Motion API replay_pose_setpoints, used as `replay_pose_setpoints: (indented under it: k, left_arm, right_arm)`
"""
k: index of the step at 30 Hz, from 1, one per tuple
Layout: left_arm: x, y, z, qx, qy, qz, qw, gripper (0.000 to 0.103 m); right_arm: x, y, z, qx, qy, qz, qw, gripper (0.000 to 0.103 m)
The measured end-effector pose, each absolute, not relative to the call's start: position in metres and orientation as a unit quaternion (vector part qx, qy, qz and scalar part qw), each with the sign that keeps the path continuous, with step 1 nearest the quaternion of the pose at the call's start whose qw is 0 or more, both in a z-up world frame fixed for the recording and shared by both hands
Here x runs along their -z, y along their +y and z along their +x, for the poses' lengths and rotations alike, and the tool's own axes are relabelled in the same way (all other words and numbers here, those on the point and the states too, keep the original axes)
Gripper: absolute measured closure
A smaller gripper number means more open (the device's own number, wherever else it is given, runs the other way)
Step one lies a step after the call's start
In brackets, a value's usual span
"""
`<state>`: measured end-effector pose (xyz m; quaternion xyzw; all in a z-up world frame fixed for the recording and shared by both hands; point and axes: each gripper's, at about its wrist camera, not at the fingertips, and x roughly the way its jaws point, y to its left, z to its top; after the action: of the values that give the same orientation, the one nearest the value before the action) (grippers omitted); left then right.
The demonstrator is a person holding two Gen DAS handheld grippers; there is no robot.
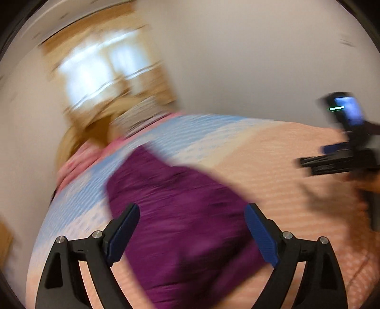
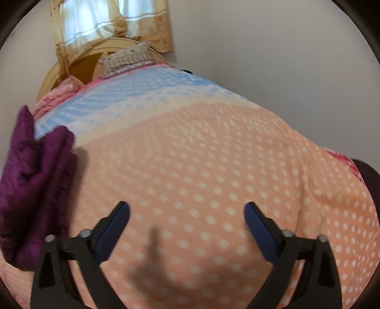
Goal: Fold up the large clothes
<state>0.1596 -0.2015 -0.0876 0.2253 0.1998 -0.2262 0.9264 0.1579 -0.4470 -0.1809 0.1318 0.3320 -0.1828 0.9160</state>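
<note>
The purple garment (image 1: 180, 214) lies on the bed, bunched and creased, spread over the peach, white-dotted part of the bedspread (image 2: 213, 166) with its far end reaching onto the blue-and-white band. In the left wrist view it fills the space in front of the left gripper (image 1: 192, 234), whose two blue-padded fingers (image 1: 125, 233) stand wide apart above the cloth and pinch nothing; that picture is smeared by motion blur. In the right wrist view the same garment (image 2: 35, 185) sits at the left edge, rumpled into folds, well off to the side of the right gripper (image 2: 186, 228). That gripper's fingers are also spread wide, with only the dotted bedspread showing between them and a soft shadow falling on the fabric below. The right gripper also shows at the right edge of the left view (image 1: 342, 161), above the peach cover. Beyond the bed stand a pale wooden headboard (image 2: 54, 71), a pillow (image 2: 128, 59) and a lace curtain (image 2: 114, 21) against a plain wall (image 2: 273, 59).
</note>
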Motion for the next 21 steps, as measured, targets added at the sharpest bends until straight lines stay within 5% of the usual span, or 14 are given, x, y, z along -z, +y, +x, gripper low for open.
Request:
replay_pose_setpoints:
  k: [7,11,21]
  left_arm:
    - [0.089,-0.076,0.292,-0.003,0.285,0.091,0.954,0.013]
    - [0.088,-0.042,0.335,-0.023,0.305,-0.008,0.952,0.013]
    - [0.11,-0.093,0.384,0.049,0.34,-0.082,0.936,0.013]
  right_arm:
    - [0.094,-0.352,0.234,0.077,0.309,0.097,0.943,0.041]
    - [0.057,-0.279,0.287,0.031,0.292,0.077,0.953,0.046]
    - [0.133,-0.272,0.362,-0.011,0.314,0.153,0.937,0.062]
